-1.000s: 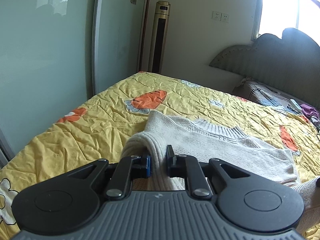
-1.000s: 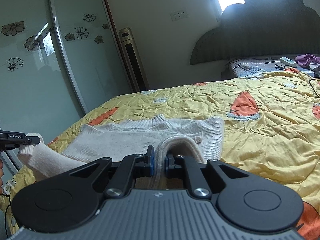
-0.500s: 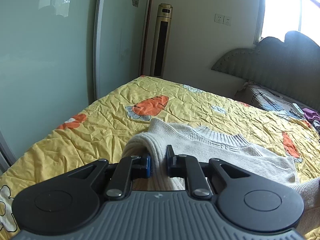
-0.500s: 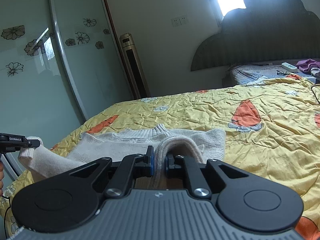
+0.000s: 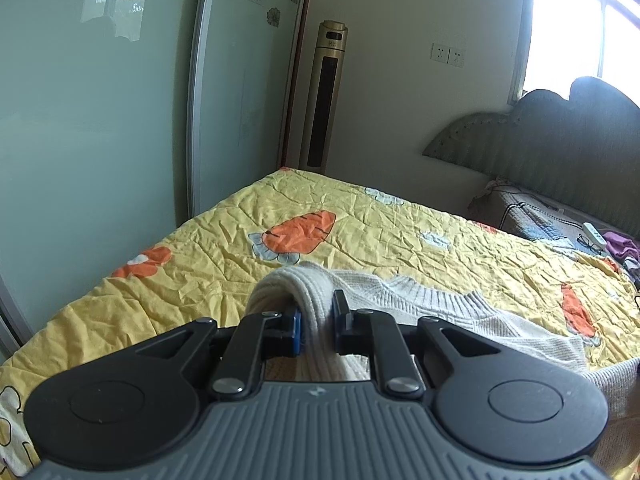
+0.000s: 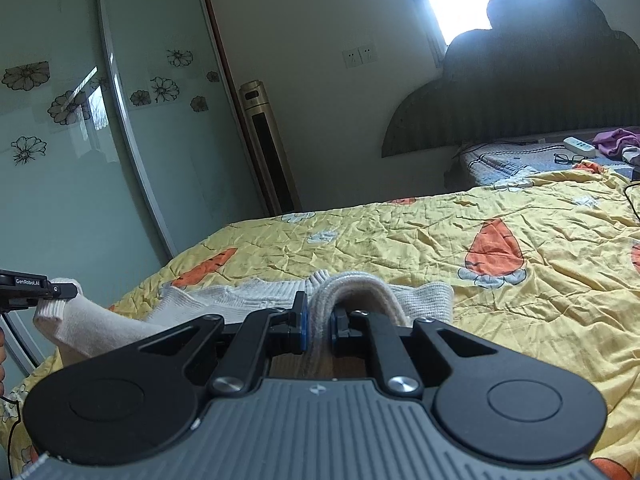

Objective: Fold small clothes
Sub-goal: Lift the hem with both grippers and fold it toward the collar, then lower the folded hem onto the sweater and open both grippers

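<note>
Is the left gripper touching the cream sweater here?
Touching. The left wrist view shows the left gripper shut on a fold of the cream sweater.

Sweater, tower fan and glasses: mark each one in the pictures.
sweater (image 5: 448, 308): left wrist view, on the ribbed collar.
tower fan (image 5: 326, 96): left wrist view, on the dark front panel.
glasses (image 6: 568, 157): right wrist view, on the frame, by the headboard.
</note>
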`<control>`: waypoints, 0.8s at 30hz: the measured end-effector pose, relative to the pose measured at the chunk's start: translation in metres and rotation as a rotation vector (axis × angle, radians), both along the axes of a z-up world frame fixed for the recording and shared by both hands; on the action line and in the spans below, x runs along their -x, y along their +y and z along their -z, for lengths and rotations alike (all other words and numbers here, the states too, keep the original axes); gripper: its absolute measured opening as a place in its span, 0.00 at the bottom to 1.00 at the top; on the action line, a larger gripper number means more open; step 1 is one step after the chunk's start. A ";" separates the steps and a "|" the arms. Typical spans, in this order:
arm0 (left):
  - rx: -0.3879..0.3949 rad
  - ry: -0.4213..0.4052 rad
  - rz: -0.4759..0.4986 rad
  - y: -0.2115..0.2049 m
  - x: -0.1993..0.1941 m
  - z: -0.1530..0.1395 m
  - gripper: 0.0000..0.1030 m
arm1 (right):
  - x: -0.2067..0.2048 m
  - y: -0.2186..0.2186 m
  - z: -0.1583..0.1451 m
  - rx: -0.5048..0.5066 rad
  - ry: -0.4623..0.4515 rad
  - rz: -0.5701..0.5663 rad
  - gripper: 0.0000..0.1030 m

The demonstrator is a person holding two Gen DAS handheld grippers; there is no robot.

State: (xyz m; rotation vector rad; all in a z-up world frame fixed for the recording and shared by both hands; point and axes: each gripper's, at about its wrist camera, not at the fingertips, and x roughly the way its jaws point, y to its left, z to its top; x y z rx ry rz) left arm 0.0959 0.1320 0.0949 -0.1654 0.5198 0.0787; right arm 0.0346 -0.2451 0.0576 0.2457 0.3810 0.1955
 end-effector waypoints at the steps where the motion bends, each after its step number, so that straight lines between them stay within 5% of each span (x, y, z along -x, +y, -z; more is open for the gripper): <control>1: 0.000 -0.002 0.000 0.000 -0.002 -0.001 0.13 | -0.002 -0.001 -0.001 -0.002 -0.001 0.002 0.14; 16: -0.052 -0.018 0.011 -0.018 -0.059 -0.016 0.13 | -0.058 -0.011 -0.004 -0.005 -0.010 0.029 0.14; 24: -0.061 0.066 0.007 -0.021 -0.116 0.002 0.13 | -0.104 -0.013 0.009 -0.005 0.022 0.042 0.14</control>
